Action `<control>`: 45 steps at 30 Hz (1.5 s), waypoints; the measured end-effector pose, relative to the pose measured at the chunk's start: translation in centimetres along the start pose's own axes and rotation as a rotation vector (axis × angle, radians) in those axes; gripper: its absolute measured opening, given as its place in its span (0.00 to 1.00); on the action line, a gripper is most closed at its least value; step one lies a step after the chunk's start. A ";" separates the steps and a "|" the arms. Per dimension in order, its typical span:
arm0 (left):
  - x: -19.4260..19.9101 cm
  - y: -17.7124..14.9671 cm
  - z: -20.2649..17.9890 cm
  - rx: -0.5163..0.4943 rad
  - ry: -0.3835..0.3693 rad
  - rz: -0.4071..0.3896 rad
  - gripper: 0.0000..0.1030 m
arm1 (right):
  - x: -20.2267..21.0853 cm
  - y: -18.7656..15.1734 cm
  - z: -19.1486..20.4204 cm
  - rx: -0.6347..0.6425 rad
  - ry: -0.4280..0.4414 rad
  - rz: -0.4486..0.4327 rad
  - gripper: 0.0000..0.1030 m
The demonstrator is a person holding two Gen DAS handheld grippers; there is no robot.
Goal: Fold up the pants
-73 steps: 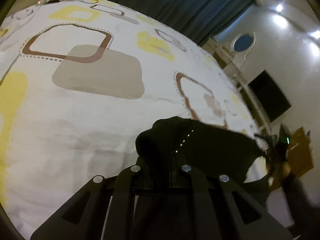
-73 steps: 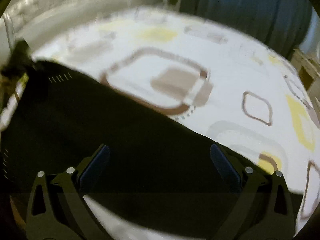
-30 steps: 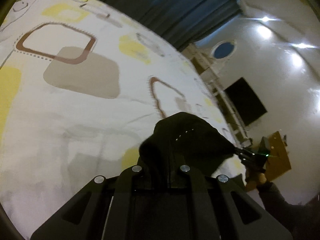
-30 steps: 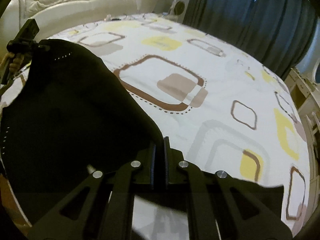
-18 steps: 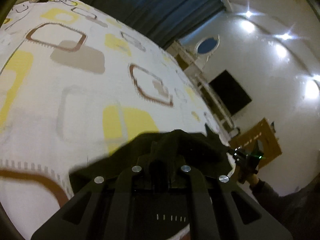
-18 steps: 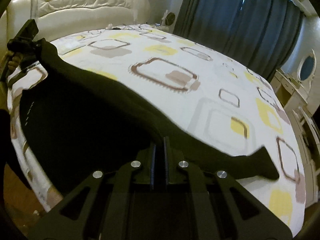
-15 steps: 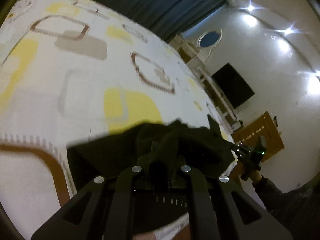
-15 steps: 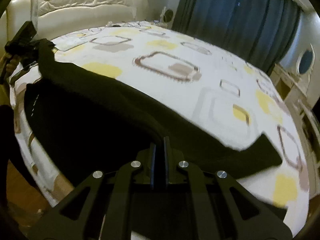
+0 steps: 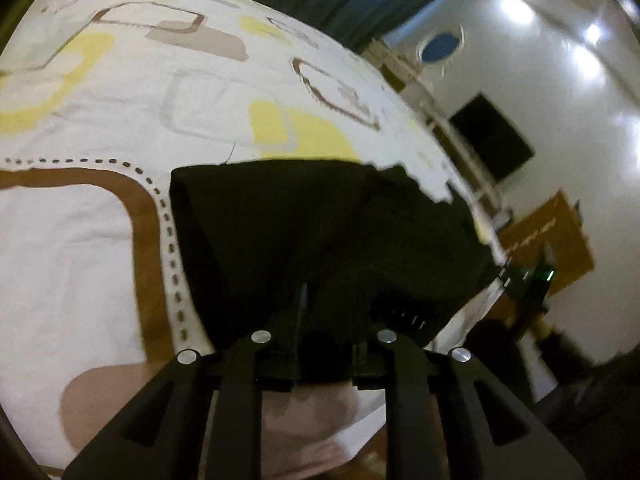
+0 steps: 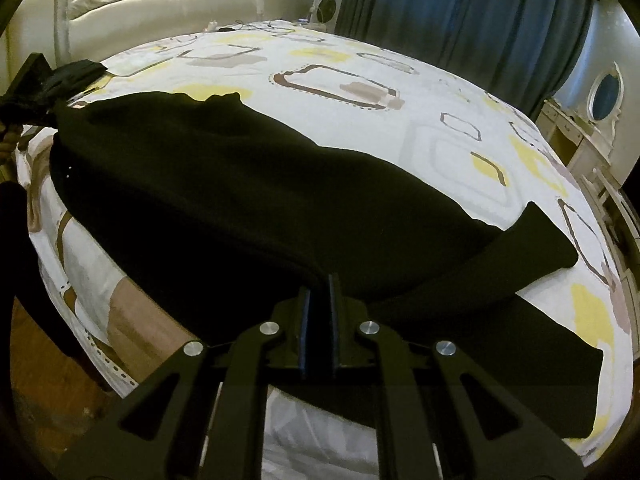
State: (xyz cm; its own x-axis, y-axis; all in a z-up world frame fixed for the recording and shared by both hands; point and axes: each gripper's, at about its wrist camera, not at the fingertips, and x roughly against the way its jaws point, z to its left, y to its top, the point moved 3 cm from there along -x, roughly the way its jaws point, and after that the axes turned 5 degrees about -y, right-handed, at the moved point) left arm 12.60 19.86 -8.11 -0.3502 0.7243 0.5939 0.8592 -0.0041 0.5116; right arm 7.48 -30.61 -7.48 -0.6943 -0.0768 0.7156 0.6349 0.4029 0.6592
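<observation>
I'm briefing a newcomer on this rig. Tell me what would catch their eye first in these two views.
The black pants dominate, spread across the near edge of the patterned bedspread, both legs trailing right. Each end is pinched: the right tool grips the near edge, and the left tool grips the far left end. Behind the bed hang dark curtains.

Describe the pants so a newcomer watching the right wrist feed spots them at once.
Start at the big bed with its white cover printed in yellow and brown squares. Spread over its near edge lie the black pants, legs trailing right. They are the only dark, unpatterned cloth there, with the left gripper at one end and the right gripper at their near edge.
</observation>
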 end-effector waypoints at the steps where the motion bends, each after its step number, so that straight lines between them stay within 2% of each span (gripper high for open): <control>1: 0.0 -0.3 -0.1 -0.014 0.017 0.016 0.19 | 0.0 0.1 0.0 0.002 0.000 0.001 0.08; 5: 0.1 -1.1 -0.1 -0.077 0.086 0.069 0.20 | 0.2 -0.1 0.1 0.009 -0.002 0.004 0.08; 7: 0.4 -1.4 -0.2 -0.103 0.110 0.072 0.27 | 0.2 -0.3 0.2 0.018 -0.009 0.007 0.08; 9: 1.3 -1.8 0.2 -0.118 0.170 0.074 0.39 | 0.2 -0.3 0.1 0.015 -0.009 0.007 0.08; 11: 2.4 -2.1 0.9 -0.096 0.219 0.069 0.39 | 0.3 -0.5 0.2 0.010 -0.008 0.005 0.08; 13: 3.6 -2.1 0.9 -0.060 0.215 0.036 0.39 | 0.5 -0.7 0.3 0.010 -0.009 0.004 0.08; 16: 5.3 -1.3 -0.8 -0.041 0.187 -0.061 0.41 | 0.8 -1.1 0.4 0.007 -0.008 0.007 0.08; 18: 5.6 -0.5 -2.7 -0.022 0.124 -0.130 0.60 | 0.6 -1.3 0.6 0.010 -0.010 0.015 0.08; 20: 4.7 0.5 -4.6 -0.010 0.079 -0.182 0.68 | 0.2 -1.6 0.9 0.021 -0.018 0.034 0.08; 23: 1.3 1.6 -6.9 0.000 0.001 -0.202 0.68 | -0.4 -2.0 1.0 0.017 -0.020 0.051 0.09; 26: -2.8 2.2 -7.5 0.001 0.035 -0.148 0.68 | -0.6 -2.3 0.8 -0.013 -0.005 0.063 0.10; 29: -6.5 2.2 -7.3 0.033 0.083 -0.083 0.68 | -0.2 -2.4 0.1 -0.063 0.024 0.061 0.21; 31: -7.8 2.0 -7.0 0.048 0.109 -0.068 0.68 | 0.4 -2.5 -0.9 -0.126 0.048 0.051 0.37; 33: -8.5 1.8 -6.8 0.068 0.117 -0.070 0.73 | 1.4 -2.1 -2.7 -0.221 0.067 0.029 0.42; 35: -8.6 1.5 -6.7 0.067 0.121 -0.076 0.74 | 2.2 -1.3 -4.9 -0.293 0.060 0.008 0.43; 39: -8.6 1.3 -6.8 0.059 0.133 -0.081 0.75 | 2.3 1.9 -12.0 -0.490 -0.002 -0.032 0.45; 42: -8.7 1.3 -6.7 0.073 0.127 -0.091 0.78 | -0.6 4.9 -17.6 -0.590 -0.104 0.006 0.45; 43: -8.8 1.3 -6.7 0.076 0.125 -0.094 0.79 | -2.4 5.8 -19.5 -0.619 -0.144 0.052 0.45; 45: -9.1 1.3 -6.7 0.084 0.123 -0.102 0.80 | -5.3 6.8 -21.8 -0.673 -0.169 0.118 0.45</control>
State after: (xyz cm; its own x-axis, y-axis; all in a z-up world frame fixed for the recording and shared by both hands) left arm 14.38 8.68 -8.70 -0.4759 0.6281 0.6156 0.8431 0.1267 0.5226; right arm 22.93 -47.37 -1.74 -0.6161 0.0976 0.7816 0.7434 -0.2560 0.6180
